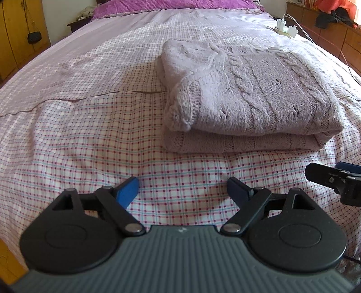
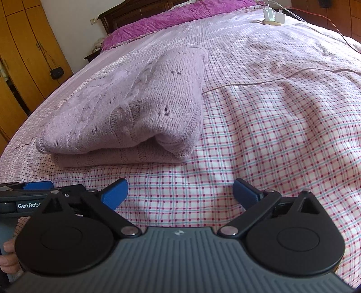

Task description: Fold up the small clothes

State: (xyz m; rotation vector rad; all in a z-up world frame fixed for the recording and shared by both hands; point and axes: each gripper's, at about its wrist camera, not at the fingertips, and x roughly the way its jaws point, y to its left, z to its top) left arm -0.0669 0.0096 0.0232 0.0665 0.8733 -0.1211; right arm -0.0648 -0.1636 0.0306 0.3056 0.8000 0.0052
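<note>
Your left gripper (image 1: pixel 182 191) and right gripper (image 2: pixel 180 193) both gape empty; the folded sweater (image 1: pixel 248 94) lies at one o'clock.

Right gripper (image 1: pixel 334 180) cut off by right edge in left wrist view, only one black finger and a blue pad tip show. Left gripper (image 2: pixel 33 191) cut off by left edge in right wrist view and partly behind the right gripper's own body; its printed label is cut short. Hand (image 2: pixel 8 257) at lower left edge, only fingertips show. Folded knit sweater (image 1: pixel 248 90): lower layers hidden under the top fold, underside not visible. Chargers (image 1: pixel 286 28) on far bed too small to tell the type; cables run out of frame. Small black bag (image 1: pixel 33 37) hanging on wardrobe too small to tell details. Clothes pile (image 1: pixel 334 13) at top right cut off.
</note>
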